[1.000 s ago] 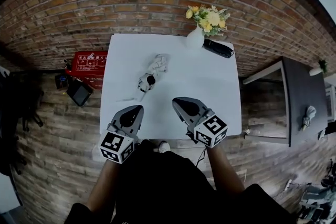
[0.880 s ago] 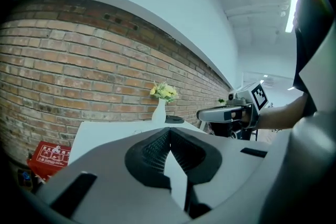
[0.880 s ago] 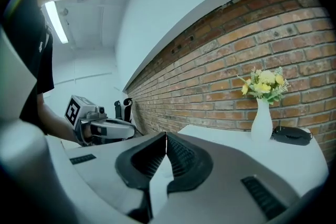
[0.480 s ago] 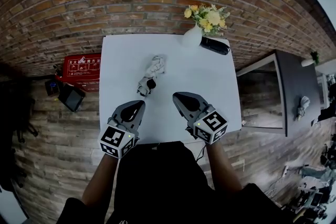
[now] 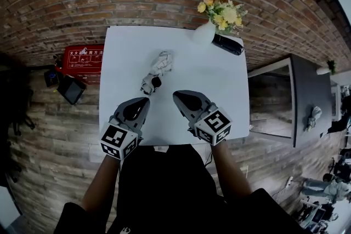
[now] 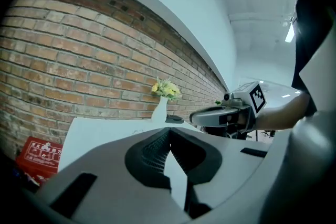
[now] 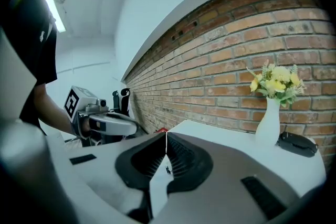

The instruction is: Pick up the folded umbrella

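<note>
Both grippers are closing in on the umbrella, jaws not yet parting.

Across the white rectangular table [image 5: 225, 85], both hands are edging forward from where they were a second ago, so the gap is shrinking to the folded umbrella of pale patterned fabric [image 5: 156, 71] lying near the table's middle. The grey left gripper [image 5: 144, 101] is arriving just short of the umbrella's near end, and the grey right gripper [image 5: 176, 95] is coming up a little to that end's right. Both are keeping their jaws pressed together on nothing, so they will be needing to open before any grasp. In both gripper views the umbrella is hiding below each gripper's own nose, leaving only the table and the white vase of yellow flowers [image 7: 270, 118]. The dark spot at the umbrella's near end is probably its handle, though the head view is showing it too small to be sure.
</note>
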Action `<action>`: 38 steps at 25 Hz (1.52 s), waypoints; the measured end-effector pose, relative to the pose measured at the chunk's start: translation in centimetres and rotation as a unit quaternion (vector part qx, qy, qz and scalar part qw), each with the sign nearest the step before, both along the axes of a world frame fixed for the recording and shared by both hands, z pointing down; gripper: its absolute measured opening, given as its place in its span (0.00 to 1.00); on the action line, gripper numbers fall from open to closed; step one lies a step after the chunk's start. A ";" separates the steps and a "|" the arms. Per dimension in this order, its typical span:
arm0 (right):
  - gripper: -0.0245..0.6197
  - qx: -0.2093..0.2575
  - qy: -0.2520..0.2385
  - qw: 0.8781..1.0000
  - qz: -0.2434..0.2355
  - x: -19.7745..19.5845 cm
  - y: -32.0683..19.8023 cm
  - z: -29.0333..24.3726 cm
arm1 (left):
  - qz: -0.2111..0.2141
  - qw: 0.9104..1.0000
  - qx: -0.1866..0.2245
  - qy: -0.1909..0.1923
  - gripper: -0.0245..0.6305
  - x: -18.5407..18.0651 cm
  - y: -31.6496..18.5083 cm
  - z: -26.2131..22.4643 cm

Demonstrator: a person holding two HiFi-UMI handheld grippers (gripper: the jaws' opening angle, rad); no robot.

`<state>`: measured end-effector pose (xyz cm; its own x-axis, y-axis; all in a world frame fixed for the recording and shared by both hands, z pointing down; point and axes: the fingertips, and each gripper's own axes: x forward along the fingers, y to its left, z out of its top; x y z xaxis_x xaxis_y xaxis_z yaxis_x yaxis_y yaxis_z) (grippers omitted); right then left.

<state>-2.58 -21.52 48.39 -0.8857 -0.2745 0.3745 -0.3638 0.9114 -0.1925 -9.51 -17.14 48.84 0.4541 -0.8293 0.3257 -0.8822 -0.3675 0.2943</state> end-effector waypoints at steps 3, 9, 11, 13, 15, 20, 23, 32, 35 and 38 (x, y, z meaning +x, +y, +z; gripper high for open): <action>0.07 0.000 0.016 0.999 -0.047 -0.3 -0.3 1.0 | -0.040 0.999 -0.004 0.000 0.06 0.0 0.2 0.3; 0.07 0.041 0.064 0.982 -0.173 -2.4 -1.3 3.1 | -0.135 0.991 -0.014 0.012 0.06 -0.6 0.7 1.3; 0.07 0.058 0.081 0.972 -0.212 -3.1 -1.4 4.1 | -0.167 0.986 -0.017 0.011 0.06 -1.1 0.9 1.8; 0.07 0.076 0.099 0.961 -0.246 -3.8 -1.5 5.2 | -0.198 0.980 -0.018 0.010 0.06 -1.6 1.2 2.4; 0.07 0.094 0.116 0.949 -0.277 -4.4 -1.3 6.2 | -0.223 0.975 -0.019 0.010 0.06 -1.9 1.5 2.9; 0.07 0.147 0.152 0.910 -0.357 -6.0 -0.6 8.9 | -0.271 0.962 -0.022 0.005 0.06 -2.6 2.3 3.9; 0.08 0.184 0.174 0.878 -0.407 -6.7 0.3 10.3 | -0.294 0.955 -0.027 0.005 0.06 -3.0 3.1 4.7; 0.24 0.269 0.237 0.757 -0.546 -7.8 3.6 15.2 | -0.351 0.935 -0.045 0.009 0.06 -4.4 5.9 6.4; 0.31 0.299 0.262 0.697 -0.597 -8.2 5.1 17.1 | -0.365 0.930 -0.049 0.011 0.06 -4.7 6.7 6.9; 0.38 0.303 0.286 0.644 -0.641 -8.3 6.4 18.6 | -0.374 0.926 -0.053 0.013 0.06 -5.0 7.6 7.2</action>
